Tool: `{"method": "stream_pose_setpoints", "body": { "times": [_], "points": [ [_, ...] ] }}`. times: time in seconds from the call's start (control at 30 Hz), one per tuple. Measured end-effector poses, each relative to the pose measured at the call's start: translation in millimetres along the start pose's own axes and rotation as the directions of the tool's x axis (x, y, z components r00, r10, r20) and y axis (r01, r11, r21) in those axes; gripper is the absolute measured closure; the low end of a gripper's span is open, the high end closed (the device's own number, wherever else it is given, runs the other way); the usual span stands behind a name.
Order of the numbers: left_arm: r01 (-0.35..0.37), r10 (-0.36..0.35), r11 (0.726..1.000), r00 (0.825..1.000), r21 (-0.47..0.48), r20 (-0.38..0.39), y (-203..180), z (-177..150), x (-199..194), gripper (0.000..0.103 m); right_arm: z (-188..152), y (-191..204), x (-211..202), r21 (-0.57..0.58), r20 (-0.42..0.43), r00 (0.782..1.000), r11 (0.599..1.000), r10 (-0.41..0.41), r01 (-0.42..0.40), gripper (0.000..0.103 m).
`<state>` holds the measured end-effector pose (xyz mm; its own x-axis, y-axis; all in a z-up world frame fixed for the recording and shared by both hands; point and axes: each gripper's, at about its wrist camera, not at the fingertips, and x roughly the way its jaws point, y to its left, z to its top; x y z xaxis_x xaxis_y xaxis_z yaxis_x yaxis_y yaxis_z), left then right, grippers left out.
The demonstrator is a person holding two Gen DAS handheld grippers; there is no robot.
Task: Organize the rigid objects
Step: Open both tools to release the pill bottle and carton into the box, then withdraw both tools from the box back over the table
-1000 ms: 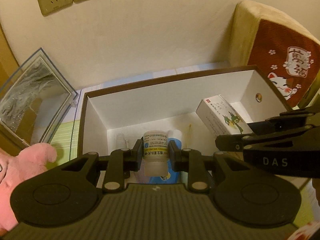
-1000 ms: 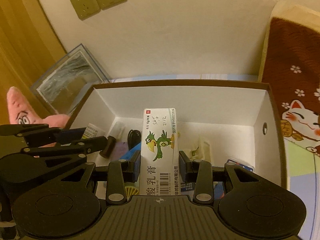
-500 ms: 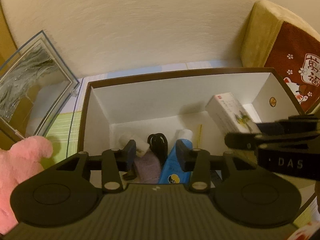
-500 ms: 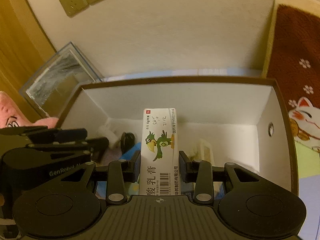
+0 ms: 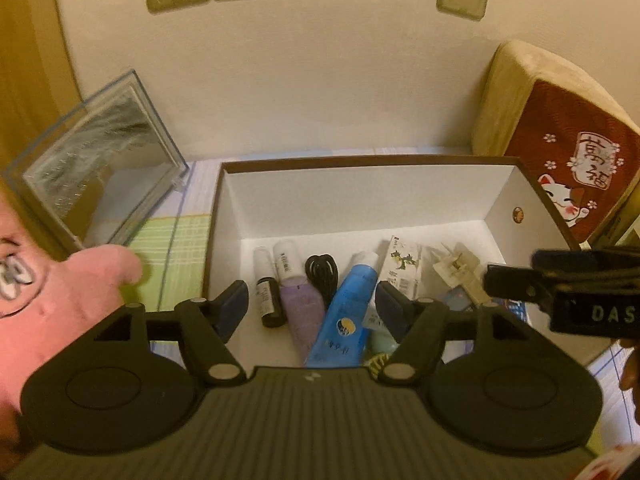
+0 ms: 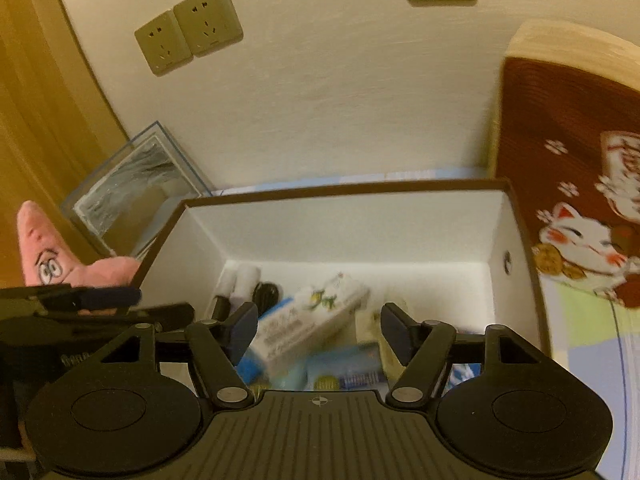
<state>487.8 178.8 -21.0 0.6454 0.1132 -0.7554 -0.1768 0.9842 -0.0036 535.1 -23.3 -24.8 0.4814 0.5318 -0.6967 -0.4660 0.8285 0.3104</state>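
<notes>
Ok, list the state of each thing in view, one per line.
left tool: open, jaws just opened, holding nothing
right tool: open, jaws just opened, clear of the carton
medicine carton: lying tilted in the box
storage box: open-topped
blue tube: lying flat
black cable: coiled

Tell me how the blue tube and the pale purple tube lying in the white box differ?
The bright blue squeeze tube is vivid blue with a round yellow-and-dark logo; the pale purple squeeze tube is muted lilac and shows no such logo. The blue tube leans right toward its cap; the purple tube leans left. Both have white caps pointing toward the back wall and lie flat, side by side, in the white box.
</notes>
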Motion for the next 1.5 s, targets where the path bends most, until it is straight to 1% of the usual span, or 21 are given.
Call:
{"method": "stream_pose_setpoints", "body": {
  "times": [0.03,0.1,0.33,0.4,0.57,0.63,0.7,0.87,1.0,1.17,1.3,1.5],
  "points": [
    [-0.005,0.005,1.0,1.0,0.003,0.008,0.2,-3.3,-7.1,0.034,-4.8,0.4,-7.2,0.001,0.004,1.0,1.0,-0.004,0.004,0.034],
    [-0.011,0.011,1.0,1.0,0.011,0.022,0.3,-9.9,-19.7,0.03,-14.9,3.0,-21.4,0.004,0.01,1.0,1.0,-0.01,0.01,0.034],
    [-0.001,-0.002,0.999,0.998,0.047,0.057,-5.8,-41.9,-64.9,0.028,-49.8,13.7,-74.6,0.035,0.043,0.998,0.999,-0.035,0.033,0.034],
    [0.009,-0.013,0.999,0.997,0.052,0.072,-8.1,-52.4,-78.2,0.023,-60.2,18.7,-88.9,0.029,0.052,0.998,0.999,-0.04,0.038,0.033],
    [0.021,-0.028,0.998,0.994,0.064,0.105,-14.7,-77.6,-110.6,0.022,-88.8,32.4,-117.6,-0.005,0.074,0.991,0.994,-0.107,0.108,0.033],
    [0.031,-0.037,0.998,0.994,0.062,0.102,-17.2,-88.6,-124.7,0.022,-101.5,37.0,-128.3,-0.009,0.078,0.989,0.991,-0.13,0.131,0.033],
    [0.032,-0.037,0.998,0.994,0.055,0.099,-19.2,-98.0,-137.6,0.022,-112.9,39.5,-139.2,-0.014,0.087,0.987,0.991,-0.132,0.134,0.033],
    [0.04,-0.039,0.999,0.996,-0.003,0.083,-23.2,-124.5,-172.0,0.022,-136.0,40.9,-166.2,0.003,0.078,0.992,0.995,-0.104,0.104,0.033],
    [0.008,-0.005,0.999,0.997,-0.034,0.077,-32.9,-148.0,-197.0,0.022,-151.4,40.4,-185.2,-0.004,0.066,0.995,0.997,-0.073,0.073,0.033],
    [-0.037,0.041,0.997,0.997,-0.062,0.058,-54.2,-175.9,-226.1,0.022,-176.5,40.1,-208.9,-0.056,0.033,0.999,0.998,-0.04,0.042,0.033],
    [-0.057,0.06,0.995,0.997,-0.077,0.041,-75.2,-199.7,-245.0,0.022,-197.9,33.5,-227.8,-0.064,0.001,1.0,0.998,0.004,-0.004,0.033],
    [-0.092,0.095,0.989,0.995,-0.116,0.02,-105.7,-232.9,-269.7,0.022,-225.1,21.7,-252.7,-0.092,-0.033,0.999,0.995,0.042,-0.045,0.033]
  ]
}}
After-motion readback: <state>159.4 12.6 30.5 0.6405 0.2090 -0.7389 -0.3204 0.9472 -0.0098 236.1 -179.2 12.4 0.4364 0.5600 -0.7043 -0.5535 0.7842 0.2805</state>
